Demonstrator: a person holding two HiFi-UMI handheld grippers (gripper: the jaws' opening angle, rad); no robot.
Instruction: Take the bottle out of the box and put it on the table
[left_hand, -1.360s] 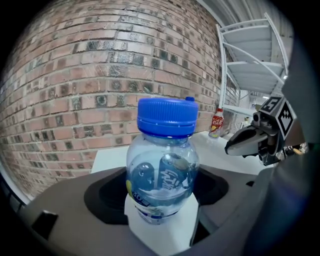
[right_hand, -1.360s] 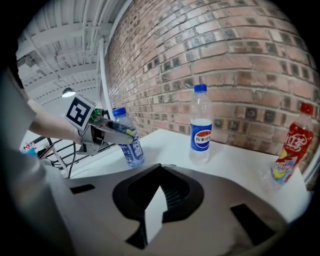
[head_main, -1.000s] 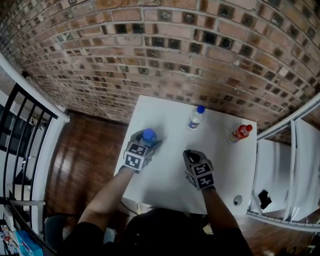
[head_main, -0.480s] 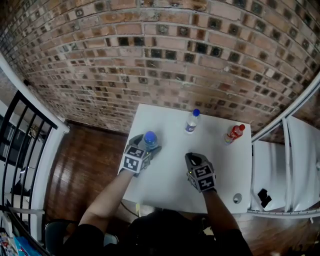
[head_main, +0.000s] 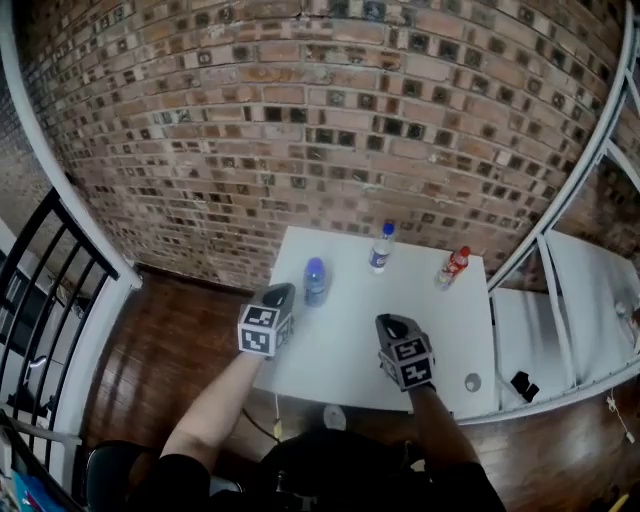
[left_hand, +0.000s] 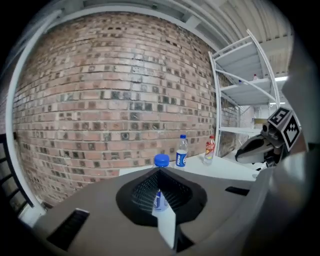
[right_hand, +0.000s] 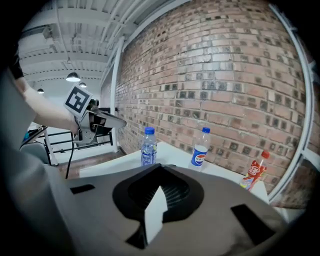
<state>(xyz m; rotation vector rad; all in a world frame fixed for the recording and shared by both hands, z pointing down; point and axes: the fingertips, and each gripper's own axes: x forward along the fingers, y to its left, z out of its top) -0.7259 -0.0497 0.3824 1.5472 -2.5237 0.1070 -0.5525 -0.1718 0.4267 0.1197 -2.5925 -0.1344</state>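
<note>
So our left gripper (head_main: 279, 296) has its jaws apart on nothing, forearm reaching in over the desk's (head_main: 345, 345) left edge, and the blue-capped bottle (head_main: 315, 281) stands upright just past its tips by that edge. Our right gripper (head_main: 390, 324) hangs empty with its jaws together, just in from the near edge. Only the left gripper view shows that bottle lined up through the jaw gap, while the head view shows bare desk running out to the Pepsi bottle (head_main: 380, 248) and red bottle (head_main: 452, 267) along the far edge.
</note>
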